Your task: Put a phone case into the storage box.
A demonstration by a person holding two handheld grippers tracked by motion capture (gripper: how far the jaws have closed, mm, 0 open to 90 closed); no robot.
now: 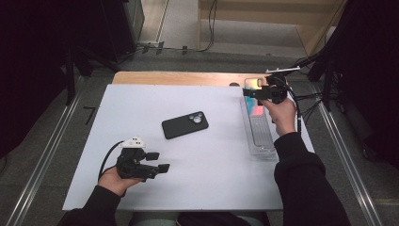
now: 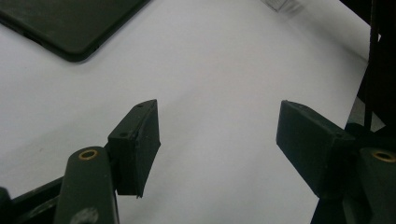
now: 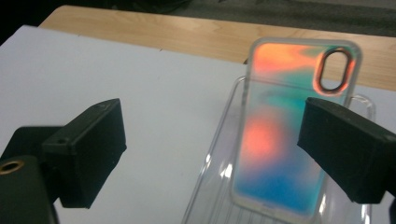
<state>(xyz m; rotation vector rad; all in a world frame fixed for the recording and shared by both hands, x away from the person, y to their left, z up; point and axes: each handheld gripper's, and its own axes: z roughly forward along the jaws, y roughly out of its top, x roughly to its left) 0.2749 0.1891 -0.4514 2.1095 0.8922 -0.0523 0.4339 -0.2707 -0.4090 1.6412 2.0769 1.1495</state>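
From the high view, the right gripper hovers over the far end of a clear tray at the table's right edge, jaws apart and empty; the left gripper rests near the front, also open and empty, with a black phone lying well apart mid-table. The left gripper view shows bare white surface between its pads. In the right gripper view, the colourful phone case leans in the tray; the tray wall crowds it, so a grip should probably take its free long edges.
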